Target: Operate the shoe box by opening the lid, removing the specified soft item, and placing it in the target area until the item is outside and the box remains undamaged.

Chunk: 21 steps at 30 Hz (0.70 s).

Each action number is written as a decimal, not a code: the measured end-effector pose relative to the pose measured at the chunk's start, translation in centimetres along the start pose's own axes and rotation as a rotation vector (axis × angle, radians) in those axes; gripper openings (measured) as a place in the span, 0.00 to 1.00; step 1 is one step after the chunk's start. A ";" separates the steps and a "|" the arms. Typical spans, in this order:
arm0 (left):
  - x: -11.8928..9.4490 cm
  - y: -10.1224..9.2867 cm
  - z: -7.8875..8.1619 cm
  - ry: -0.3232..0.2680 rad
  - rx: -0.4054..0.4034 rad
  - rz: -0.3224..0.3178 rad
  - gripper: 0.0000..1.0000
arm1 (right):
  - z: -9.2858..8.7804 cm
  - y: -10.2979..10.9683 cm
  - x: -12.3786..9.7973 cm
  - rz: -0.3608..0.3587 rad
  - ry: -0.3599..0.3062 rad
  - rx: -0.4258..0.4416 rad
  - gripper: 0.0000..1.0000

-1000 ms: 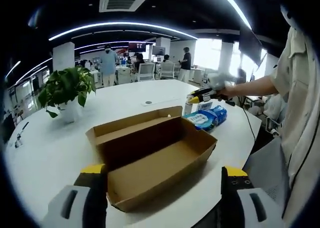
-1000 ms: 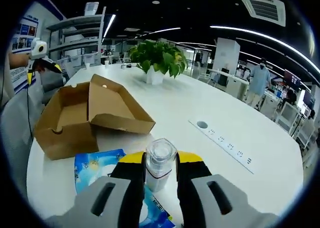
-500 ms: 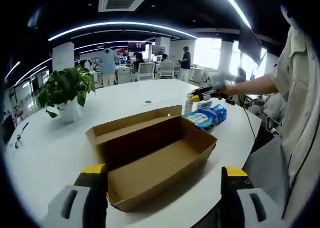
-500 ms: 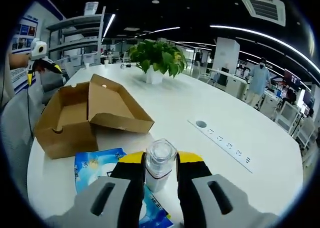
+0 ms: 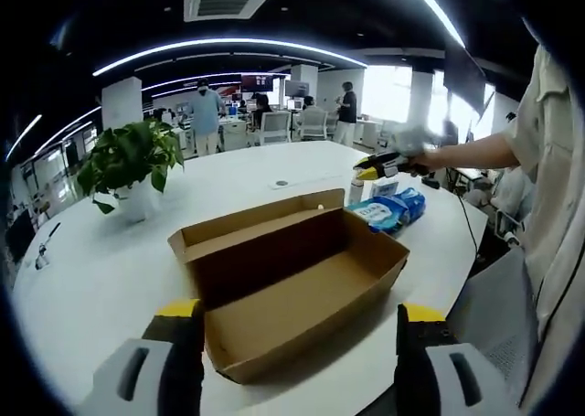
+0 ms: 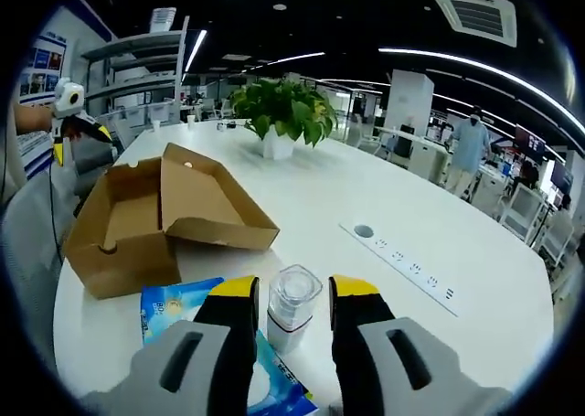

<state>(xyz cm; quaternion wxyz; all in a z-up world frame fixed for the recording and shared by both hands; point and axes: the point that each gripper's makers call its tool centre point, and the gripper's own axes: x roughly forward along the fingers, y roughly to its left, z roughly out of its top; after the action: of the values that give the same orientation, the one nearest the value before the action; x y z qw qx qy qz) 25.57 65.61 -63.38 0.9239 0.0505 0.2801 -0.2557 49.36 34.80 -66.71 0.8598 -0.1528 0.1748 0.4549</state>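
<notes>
1. Shoe box (image 5: 292, 288) sits open on the white table (image 5: 101, 270), lid folded back, its inside bare.
2. Beside the shoe box lies a blue soft pack (image 6: 169, 308), with a clear bottle (image 6: 292, 304) standing just next to it.
3. Right tongs (image 6: 291, 297) stand apart around the bottle, not pinching it.
4. Left tongs (image 5: 292, 329) hang apart before the shoe box, holding nothing.
5. Behind the shoe box stands a potted plant (image 5: 132, 165).
</notes>
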 end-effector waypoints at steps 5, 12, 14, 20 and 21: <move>0.0 1.1 -0.3 0.008 -0.024 0.043 0.75 | 0.8 0.4 -0.5 -0.003 0.007 0.017 0.32; 0.3 2.4 -1.2 0.041 -0.014 0.095 0.65 | 1.7 1.3 -1.2 -0.008 0.041 0.039 0.34; 0.3 2.8 -1.5 0.049 -0.023 0.108 0.58 | 1.9 1.8 -1.3 -0.001 0.058 0.040 0.34; 0.4 4.2 -2.6 0.088 -0.062 0.164 0.43 | 2.8 3.2 -1.1 0.010 0.096 0.032 0.31; 0.5 4.4 -2.8 0.092 -0.067 0.174 0.41 | 2.9 3.3 -1.1 0.010 0.103 0.032 0.31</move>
<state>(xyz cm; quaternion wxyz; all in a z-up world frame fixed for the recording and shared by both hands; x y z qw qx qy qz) 26.77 69.89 -66.17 0.9300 0.0553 0.3252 -0.1622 46.50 37.01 -64.04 0.8495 -0.1614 0.2270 0.4480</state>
